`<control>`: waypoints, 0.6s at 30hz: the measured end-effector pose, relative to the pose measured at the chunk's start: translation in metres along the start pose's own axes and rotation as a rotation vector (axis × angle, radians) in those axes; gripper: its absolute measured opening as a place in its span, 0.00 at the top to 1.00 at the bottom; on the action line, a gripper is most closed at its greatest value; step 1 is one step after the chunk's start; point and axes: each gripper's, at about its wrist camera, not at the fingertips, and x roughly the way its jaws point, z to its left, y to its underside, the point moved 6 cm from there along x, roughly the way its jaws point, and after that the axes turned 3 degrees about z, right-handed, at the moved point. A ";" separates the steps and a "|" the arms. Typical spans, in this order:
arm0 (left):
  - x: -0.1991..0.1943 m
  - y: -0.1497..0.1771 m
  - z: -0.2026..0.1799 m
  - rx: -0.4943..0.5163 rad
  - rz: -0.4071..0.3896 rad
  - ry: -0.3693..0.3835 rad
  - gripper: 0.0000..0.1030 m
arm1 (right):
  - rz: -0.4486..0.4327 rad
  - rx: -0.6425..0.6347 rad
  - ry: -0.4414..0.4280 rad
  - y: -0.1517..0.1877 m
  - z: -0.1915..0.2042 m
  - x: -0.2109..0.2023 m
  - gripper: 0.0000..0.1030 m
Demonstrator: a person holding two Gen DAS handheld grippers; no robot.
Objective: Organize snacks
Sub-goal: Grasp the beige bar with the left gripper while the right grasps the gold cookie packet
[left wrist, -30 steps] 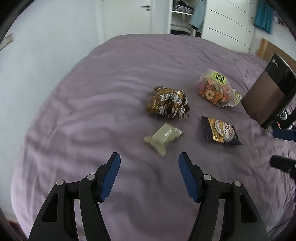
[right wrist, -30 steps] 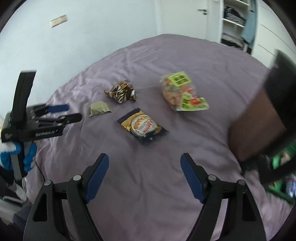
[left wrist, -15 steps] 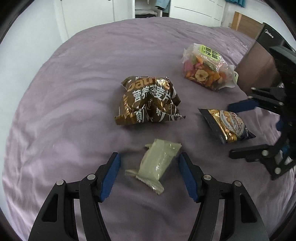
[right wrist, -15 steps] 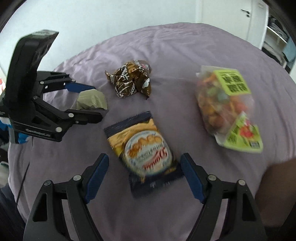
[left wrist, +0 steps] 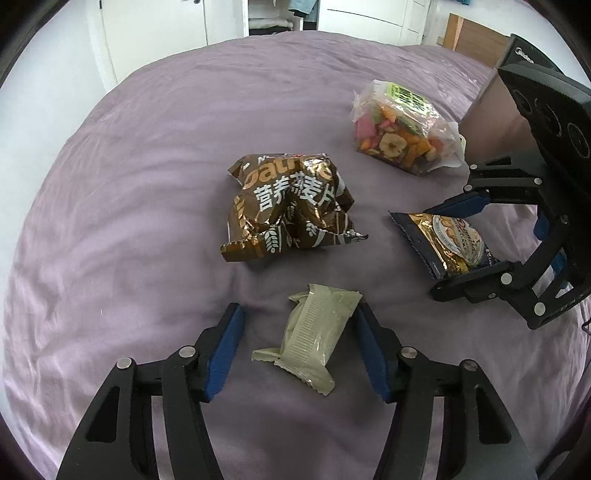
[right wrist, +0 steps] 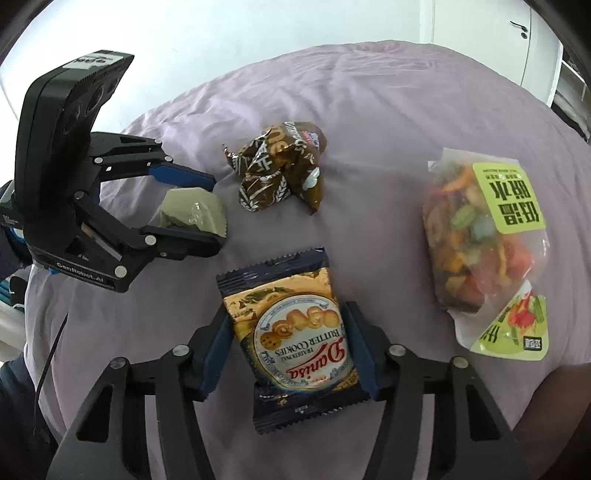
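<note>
Several snacks lie on a purple bed (left wrist: 129, 184). My left gripper (left wrist: 299, 339) is open, its fingers on either side of a small olive-green packet (left wrist: 314, 343), also seen in the right wrist view (right wrist: 192, 212). My right gripper (right wrist: 288, 343) is open around a blue and gold butter cookie bag (right wrist: 291, 339), which also shows in the left wrist view (left wrist: 443, 240). A crumpled brown oat bag (left wrist: 291, 206) lies in the middle, seen too in the right wrist view (right wrist: 280, 170). A clear bag of dried fruit chips (left wrist: 402, 129) lies further off, at the right in the right wrist view (right wrist: 480, 236).
A brown box (left wrist: 491, 122) stands at the bed's right edge. White wardrobe doors (left wrist: 155, 37) and a white wall (right wrist: 221, 29) lie beyond the bed. The bed's left half (left wrist: 92, 258) is bare sheet.
Both grippers have moved down and forward onto the bed. The left one now straddles the olive packet, the right one the cookie bag. Both stay open.
</note>
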 end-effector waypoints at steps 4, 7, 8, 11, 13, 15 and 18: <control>-0.001 -0.001 -0.003 0.028 0.008 0.002 0.59 | 0.008 0.010 0.007 0.003 -0.001 -0.001 1.00; 0.002 -0.007 -0.007 0.032 0.014 0.009 0.72 | 0.030 0.036 0.017 0.007 -0.003 0.001 1.00; 0.002 -0.009 -0.007 0.029 0.016 0.010 0.72 | 0.034 0.040 0.021 0.008 -0.002 0.002 1.00; 0.003 -0.009 -0.007 0.032 0.016 0.005 0.74 | 0.031 0.061 0.030 0.010 -0.001 0.001 1.00; 0.003 -0.010 -0.009 0.029 0.014 -0.005 0.74 | 0.023 0.080 0.031 0.010 -0.001 0.000 1.00; 0.003 -0.010 -0.009 0.013 0.012 -0.012 0.75 | 0.011 0.108 0.023 0.012 -0.002 -0.004 1.00; -0.002 -0.010 -0.009 -0.014 0.005 -0.026 0.80 | -0.005 0.136 0.011 0.015 -0.001 -0.011 1.00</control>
